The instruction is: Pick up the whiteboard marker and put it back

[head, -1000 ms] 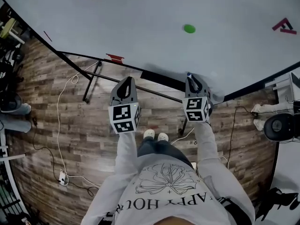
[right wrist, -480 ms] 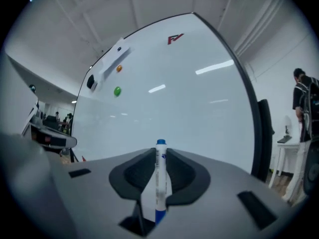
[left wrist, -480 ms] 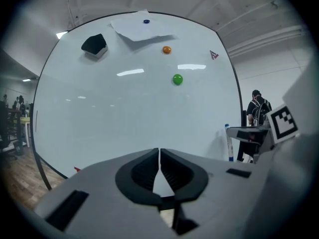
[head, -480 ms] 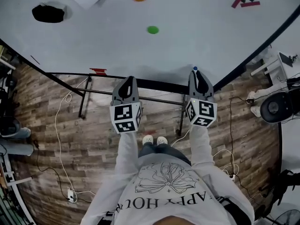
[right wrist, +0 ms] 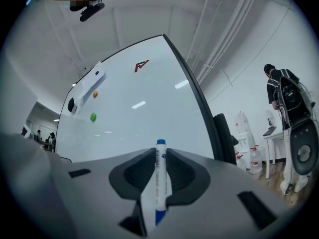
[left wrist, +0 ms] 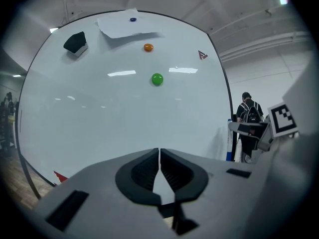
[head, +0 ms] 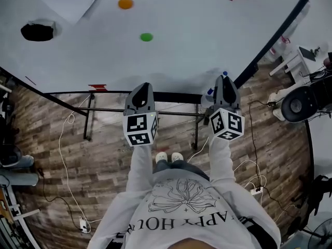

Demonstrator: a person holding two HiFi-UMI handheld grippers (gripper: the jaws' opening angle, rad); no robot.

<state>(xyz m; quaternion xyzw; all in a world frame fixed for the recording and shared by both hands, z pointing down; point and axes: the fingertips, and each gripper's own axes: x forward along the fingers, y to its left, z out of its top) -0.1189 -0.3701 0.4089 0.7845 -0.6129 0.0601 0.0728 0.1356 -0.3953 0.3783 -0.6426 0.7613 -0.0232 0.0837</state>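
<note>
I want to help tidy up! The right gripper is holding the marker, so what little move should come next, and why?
Probably lower the right gripper toward the black ledge under the whiteboard: its jaws clamp the blue-capped marker, off the ledge where it likely belongs.

The whiteboard marker (right wrist: 160, 183) is a slim white barrel, blue at both ends, with dark print along its side. It's clamped between the jaws of the right gripper (right wrist: 160, 156), standing almost upright in the right gripper view. Its blue top pokes past the jaw tips, aimed at the whiteboard (right wrist: 129, 108), near the board's lower right corner.
</note>
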